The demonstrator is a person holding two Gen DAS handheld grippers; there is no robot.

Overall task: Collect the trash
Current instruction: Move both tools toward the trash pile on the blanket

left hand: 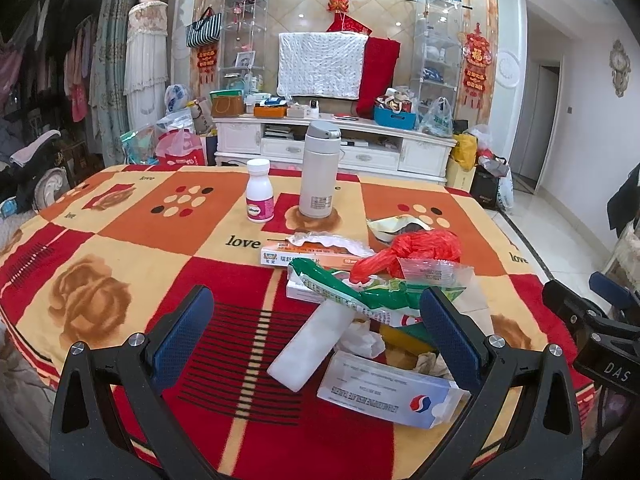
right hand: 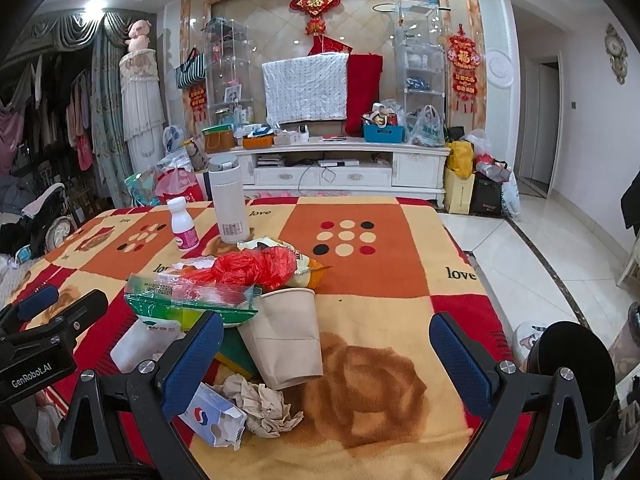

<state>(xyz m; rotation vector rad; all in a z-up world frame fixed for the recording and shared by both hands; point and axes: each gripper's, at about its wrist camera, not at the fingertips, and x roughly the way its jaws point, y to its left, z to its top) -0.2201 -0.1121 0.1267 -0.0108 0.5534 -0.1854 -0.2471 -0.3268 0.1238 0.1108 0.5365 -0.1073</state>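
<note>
A heap of trash lies on the patterned blanket (left hand: 120, 264). In the left wrist view my left gripper (left hand: 318, 332) is open. A white plastic bottle (left hand: 308, 344) lies on its side between its fingers, with a green wrapper (left hand: 360, 296), crumpled tissue (left hand: 360, 340) and a white medicine box (left hand: 384, 396) beside it. A red plastic bag (left hand: 416, 252) tops the heap. In the right wrist view my right gripper (right hand: 330, 360) is open. A tilted brown paper cup (right hand: 284, 336) sits near its left finger, above crumpled brown paper (right hand: 260, 404) and the medicine box (right hand: 216, 420).
A white thermos (left hand: 318, 168) and a white pill bottle (left hand: 259, 192) stand upright behind the heap. An orange medicine box (left hand: 304, 258) and a yellow snack bag (right hand: 304, 268) lie by the red bag. The blanket's right edge (right hand: 460, 248) drops to tiled floor. A cluttered TV cabinet (right hand: 344, 160) stands beyond.
</note>
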